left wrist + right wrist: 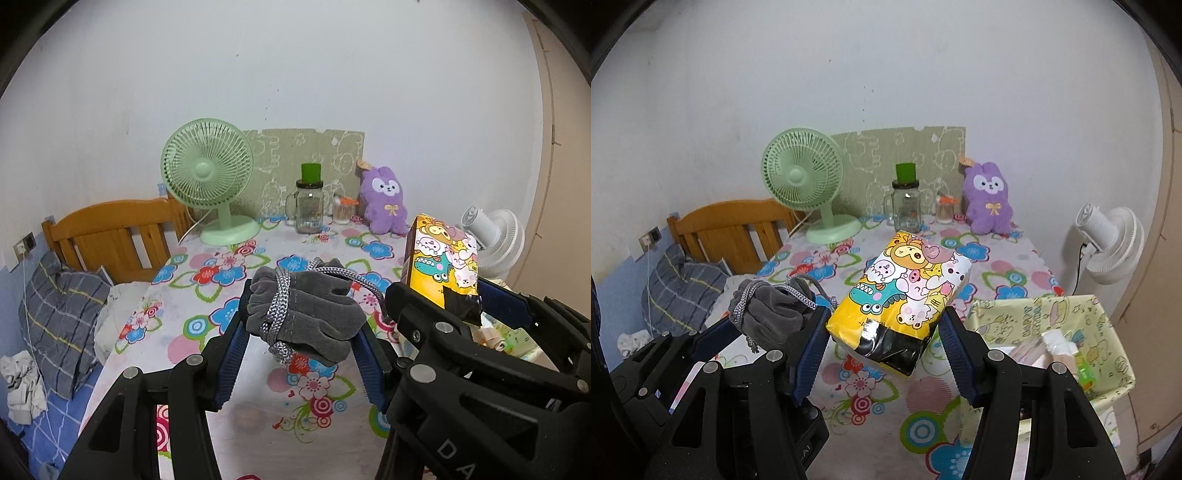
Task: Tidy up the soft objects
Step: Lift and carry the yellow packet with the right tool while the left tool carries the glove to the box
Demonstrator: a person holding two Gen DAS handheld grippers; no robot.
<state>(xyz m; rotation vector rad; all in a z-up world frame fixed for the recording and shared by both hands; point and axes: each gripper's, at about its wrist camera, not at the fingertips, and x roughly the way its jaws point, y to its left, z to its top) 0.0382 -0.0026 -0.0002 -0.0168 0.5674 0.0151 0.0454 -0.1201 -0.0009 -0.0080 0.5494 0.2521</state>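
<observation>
Left wrist view: left tool (301, 328) clamps a limp, light grey pouch (306, 314) mid-body; right tool (884, 332) clamps a squashy, slippery tissue pack (905, 291) near its end.

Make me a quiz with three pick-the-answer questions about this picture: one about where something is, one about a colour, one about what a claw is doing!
1. Where is the plush bunny?
A) at the table's far end by the wall
B) in the box
C) on the bed

2. What colour is the fan on the table?
A) red
B) green
C) black

3. What is the left claw doing?
A) hanging empty
B) holding a grey pouch
C) holding a jar

Answers: 1 A, it sits beside the jar; 2 B, pale green all over; 3 B, the pouch is squeezed between its fingers.
</observation>
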